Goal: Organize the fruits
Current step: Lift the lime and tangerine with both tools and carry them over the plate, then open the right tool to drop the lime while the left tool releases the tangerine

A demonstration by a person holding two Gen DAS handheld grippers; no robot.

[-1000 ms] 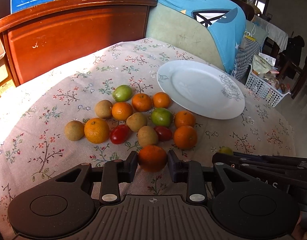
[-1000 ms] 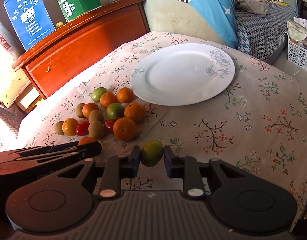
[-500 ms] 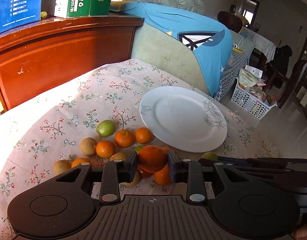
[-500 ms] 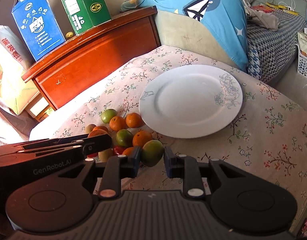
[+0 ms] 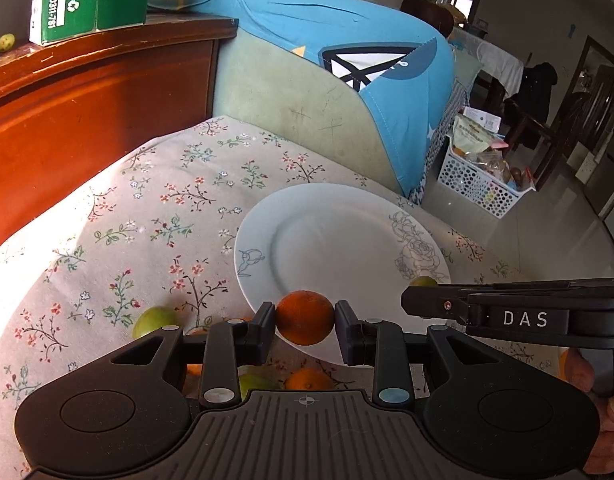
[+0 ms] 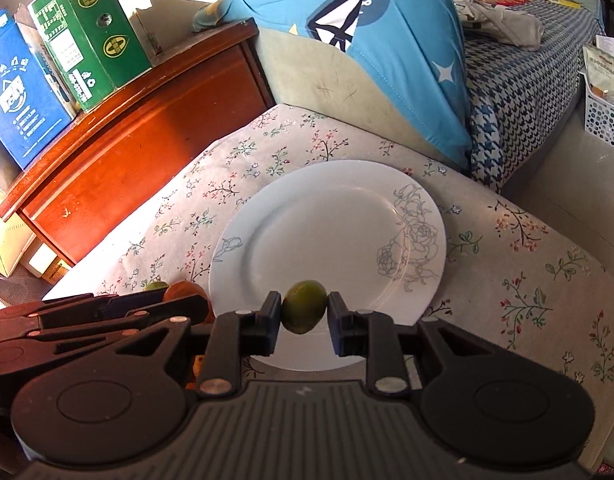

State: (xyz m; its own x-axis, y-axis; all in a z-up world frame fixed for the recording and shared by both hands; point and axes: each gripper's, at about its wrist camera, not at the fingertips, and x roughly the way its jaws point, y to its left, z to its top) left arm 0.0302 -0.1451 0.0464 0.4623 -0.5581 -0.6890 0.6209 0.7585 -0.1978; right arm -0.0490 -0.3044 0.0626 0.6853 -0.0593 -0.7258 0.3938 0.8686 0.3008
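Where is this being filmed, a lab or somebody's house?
Most likely a lived-in home, perhaps a bedroom or living area. A table under a floral tablecloth holds a white plate, with a wooden cabinet stacked with cartons and a bed with a checked cover close by.

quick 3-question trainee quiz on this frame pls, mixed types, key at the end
1. True or false: the white plate already has fruit lying on it.
2. Which fruit is the left gripper shut on? A) orange fruit B) green fruit C) nothing
3. Fill in: the right gripper holds its fruit in front of the plate's ____ rim.

Key: 1 false; 2 A; 3 near
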